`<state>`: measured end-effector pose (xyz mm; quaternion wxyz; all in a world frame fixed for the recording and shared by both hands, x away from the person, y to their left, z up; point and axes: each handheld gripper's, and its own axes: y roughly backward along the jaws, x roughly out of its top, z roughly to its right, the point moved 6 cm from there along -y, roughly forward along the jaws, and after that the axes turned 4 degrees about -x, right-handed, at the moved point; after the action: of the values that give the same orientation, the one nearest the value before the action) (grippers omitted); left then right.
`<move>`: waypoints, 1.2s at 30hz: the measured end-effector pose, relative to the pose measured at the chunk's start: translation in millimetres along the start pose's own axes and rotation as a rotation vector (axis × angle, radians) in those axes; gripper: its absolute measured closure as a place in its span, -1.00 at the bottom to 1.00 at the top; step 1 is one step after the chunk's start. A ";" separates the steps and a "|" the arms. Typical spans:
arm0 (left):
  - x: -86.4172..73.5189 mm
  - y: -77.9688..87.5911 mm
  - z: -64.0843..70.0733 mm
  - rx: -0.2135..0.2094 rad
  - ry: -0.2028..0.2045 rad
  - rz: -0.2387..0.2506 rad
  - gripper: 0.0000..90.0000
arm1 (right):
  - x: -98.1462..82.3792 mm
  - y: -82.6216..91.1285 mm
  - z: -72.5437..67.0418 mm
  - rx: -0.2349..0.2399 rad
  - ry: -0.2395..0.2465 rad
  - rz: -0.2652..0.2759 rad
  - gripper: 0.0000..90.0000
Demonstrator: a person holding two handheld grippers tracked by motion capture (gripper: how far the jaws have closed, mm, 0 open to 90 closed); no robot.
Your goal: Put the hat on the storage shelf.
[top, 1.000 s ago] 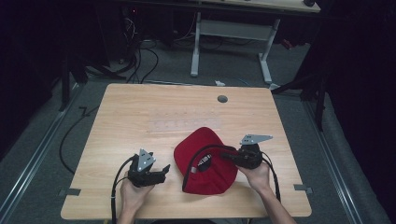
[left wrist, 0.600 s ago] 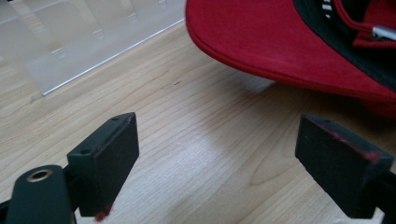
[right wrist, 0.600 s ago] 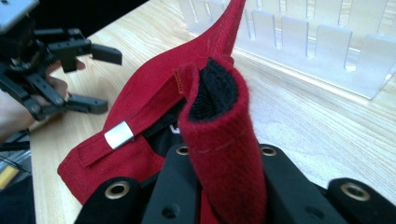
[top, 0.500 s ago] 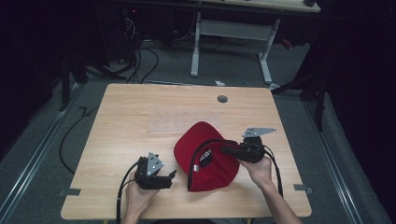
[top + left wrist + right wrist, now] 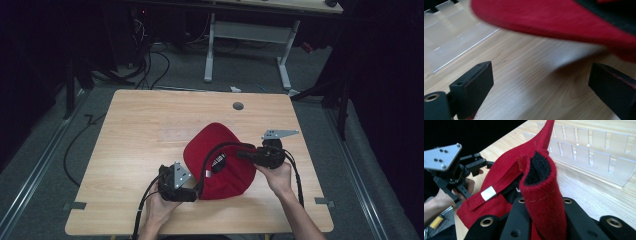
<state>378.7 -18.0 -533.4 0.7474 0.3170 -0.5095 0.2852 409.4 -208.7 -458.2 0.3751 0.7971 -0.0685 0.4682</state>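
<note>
Here, red cap [image 5: 541,195] sits pinched between right fingers [image 5: 519,220] — lifted.

We see a light wooden tabletop [image 5: 140,130] with rounded corners standing in a dim room, lit brighter than everything around it. Near its far edge sits a small round grey grommet [image 5: 238,106]. A clear plastic rack with slotted walls [image 5: 594,152] lies flat towards the middle of the tabletop, barely visible from above. Grey carpet floor [image 5: 45,165] surrounds the table, and black cables [image 5: 150,65] lie looped on it beyond the far left corner. Behind the far edge we see the white metal legs of another desk [image 5: 247,35]. The walls fall into darkness on both sides. Small grey brackets [image 5: 324,201] sit by the near corners.
</note>
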 end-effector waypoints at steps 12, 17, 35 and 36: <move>9.1 2.5 10.6 -0.023 -0.028 0.031 -0.94 | -14.0 -8.9 6.5 -0.101 0.034 -0.102 0.91; 11.8 2.9 11.9 -0.033 -0.028 0.045 -0.92 | -20.5 -12.9 7.8 -0.102 0.022 -0.144 0.90; 9.1 0.9 21.6 -0.017 -0.175 0.056 -0.45 | -28.2 -18.0 5.2 -0.036 -0.009 -0.170 0.89; 9.1 0.9 21.6 -0.017 -0.175 0.056 -0.42 | -27.9 -18.0 4.8 -0.033 -0.009 -0.167 0.89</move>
<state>368.3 -33.0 -518.6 0.6944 0.3196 -0.5841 0.2728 405.6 -205.9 -491.5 0.4257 0.7959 -0.0112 0.4304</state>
